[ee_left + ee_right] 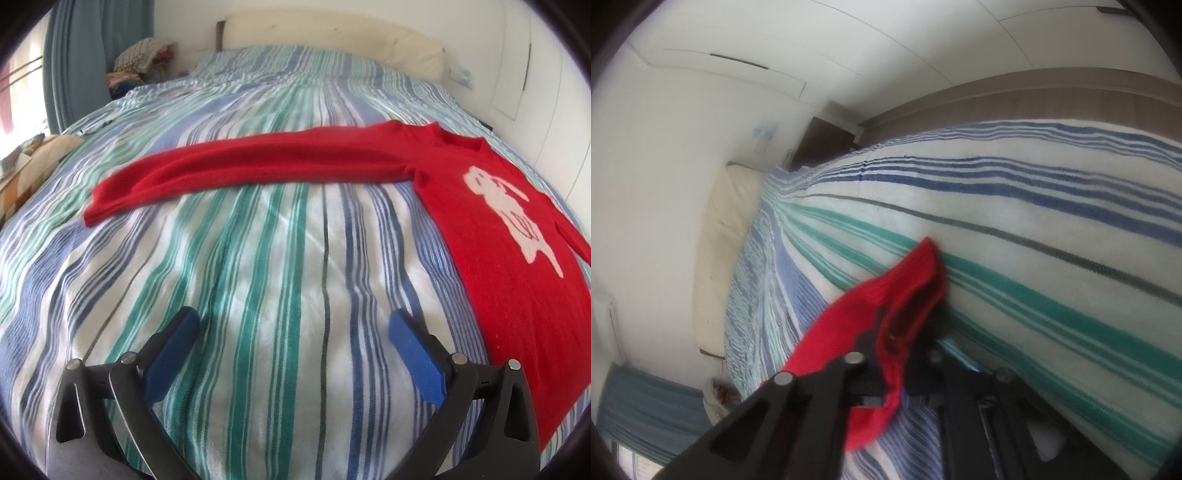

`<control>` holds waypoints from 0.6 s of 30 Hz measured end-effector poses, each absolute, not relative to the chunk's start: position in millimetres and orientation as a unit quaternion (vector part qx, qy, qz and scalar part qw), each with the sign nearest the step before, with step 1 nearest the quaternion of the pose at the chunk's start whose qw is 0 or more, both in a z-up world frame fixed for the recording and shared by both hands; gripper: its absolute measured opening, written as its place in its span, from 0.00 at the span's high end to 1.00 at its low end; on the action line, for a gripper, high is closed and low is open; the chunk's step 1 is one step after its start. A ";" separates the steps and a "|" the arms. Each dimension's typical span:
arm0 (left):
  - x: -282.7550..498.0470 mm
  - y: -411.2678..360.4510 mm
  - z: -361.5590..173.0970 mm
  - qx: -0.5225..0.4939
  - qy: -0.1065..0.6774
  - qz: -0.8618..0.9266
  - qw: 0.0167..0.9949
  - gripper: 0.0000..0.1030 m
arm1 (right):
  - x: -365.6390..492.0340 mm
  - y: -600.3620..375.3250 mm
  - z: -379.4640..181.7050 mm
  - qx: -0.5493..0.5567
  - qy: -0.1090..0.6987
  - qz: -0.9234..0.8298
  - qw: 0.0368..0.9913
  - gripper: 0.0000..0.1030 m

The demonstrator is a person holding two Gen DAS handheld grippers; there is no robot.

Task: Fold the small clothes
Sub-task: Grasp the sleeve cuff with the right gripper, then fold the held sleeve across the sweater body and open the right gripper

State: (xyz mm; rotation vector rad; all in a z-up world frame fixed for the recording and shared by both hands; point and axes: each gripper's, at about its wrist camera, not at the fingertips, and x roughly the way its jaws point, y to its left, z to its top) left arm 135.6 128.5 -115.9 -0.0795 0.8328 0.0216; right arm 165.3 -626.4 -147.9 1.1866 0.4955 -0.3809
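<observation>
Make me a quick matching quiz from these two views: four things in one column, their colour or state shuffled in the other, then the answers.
Column one:
1. left tongs
2. right tongs
3. sweater
4. bedspread

Column two:
A. striped blue, green and white
B. open, nothing between the pads
C. red with a white figure on the front
D. shut on red knit fabric

Pairs: 1-B, 2-D, 3-C, 4-A
</observation>
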 end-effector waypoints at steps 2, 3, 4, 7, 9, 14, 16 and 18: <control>136.6 127.5 -116.6 -0.036 0.407 0.012 0.913 0.01 | 174.4 -616.0 -115.8 0.517 0.216 -0.149 0.815 0.94; 137.2 126.8 -117.0 -0.034 0.409 0.014 0.912 0.01 | 180.6 -607.6 -94.8 0.494 0.211 -0.125 0.834 0.94; 138.4 126.0 -117.2 -0.033 0.410 0.015 0.911 0.01 | 188.3 -594.6 -71.3 0.469 0.208 -0.099 0.853 0.94; 141.8 124.9 -117.7 -0.033 0.416 0.018 0.908 0.01 | 217.7 -535.1 -1.1 0.406 0.204 -0.013 0.891 0.95; 142.9 124.7 -118.3 -0.033 0.421 0.019 0.906 0.01 | 240.8 -483.7 36.0 0.374 0.204 0.046 0.904 0.95; 142.2 126.7 -118.9 -0.036 0.423 0.012 0.905 0.01 | 306.7 -338.4 67.6 0.320 0.234 0.174 0.901 0.95; 141.8 128.1 -119.1 -0.039 0.423 0.010 0.905 0.01 | 328.8 -281.7 51.8 0.298 0.264 0.207 0.894 0.92; 142.2 128.3 -119.2 -0.040 0.423 0.008 0.905 0.01 | 354.6 -234.2 23.9 0.295 0.317 0.245 0.868 0.49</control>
